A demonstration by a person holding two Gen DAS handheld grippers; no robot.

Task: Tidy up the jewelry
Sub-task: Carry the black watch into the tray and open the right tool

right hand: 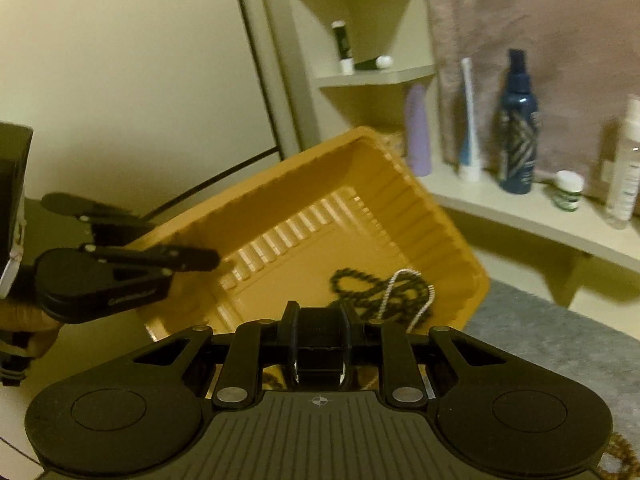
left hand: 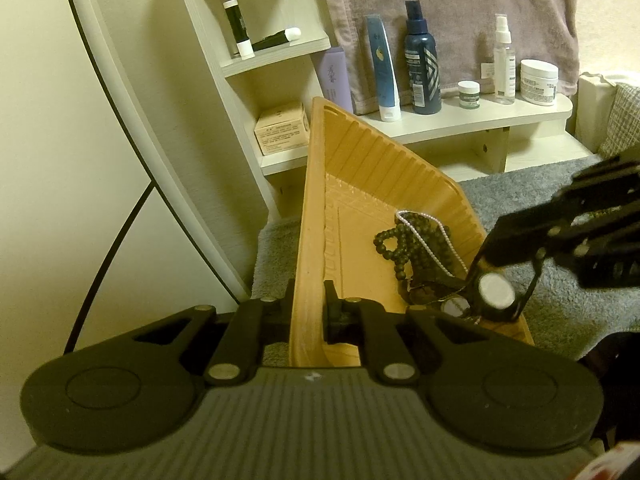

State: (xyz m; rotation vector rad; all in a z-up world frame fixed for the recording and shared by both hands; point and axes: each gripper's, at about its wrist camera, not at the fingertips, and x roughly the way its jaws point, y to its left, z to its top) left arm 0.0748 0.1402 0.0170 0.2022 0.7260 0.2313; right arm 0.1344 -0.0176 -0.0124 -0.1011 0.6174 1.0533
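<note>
Steadiness of the orange tray [left hand: 360,168] matters most in this step. The left gripper [left hand: 310,312] is clenched on the tray's near side wall and holds it tilted above the grey mat [left hand: 520,196], so the jewelry has pooled in the low corner. My judgement is that the tilt should not get steeper, or the strands may slide over the rim. The right gripper [right hand: 320,320] is grasping what looks like a black-strapped wristwatch [left hand: 496,294], clamped by its strap and hanging right at that low corner, touching or just above the pile. Whether the watch is going in or coming out I cannot tell. Either way it should travel straight up or straight down, because the pearl-white chain [left hand: 424,240] lies draped over the dark bead strand [left hand: 396,248] just beside the strap and could snag on it. A pull to the side would likely drag both strands along. Counted from largest to smallest, there is one cream shelf unit [left hand: 480,120], one tray and two grippers. On the shelves stand one dark blue spray bottle [left hand: 420,64], one blue-and-white tube [left hand: 384,68], one lilac tube [left hand: 336,76], one clear spray bottle [left hand: 503,60], one cardboard box [left hand: 280,128], two white jars and two black-and-white sticks. In the tray lie one dark bead strand, one pearl-white chain and possibly a second round watch face [left hand: 456,305], too blurred to be sure. One brown bead strand [right hand: 624,456] lies on the mat, outside the tray.
</note>
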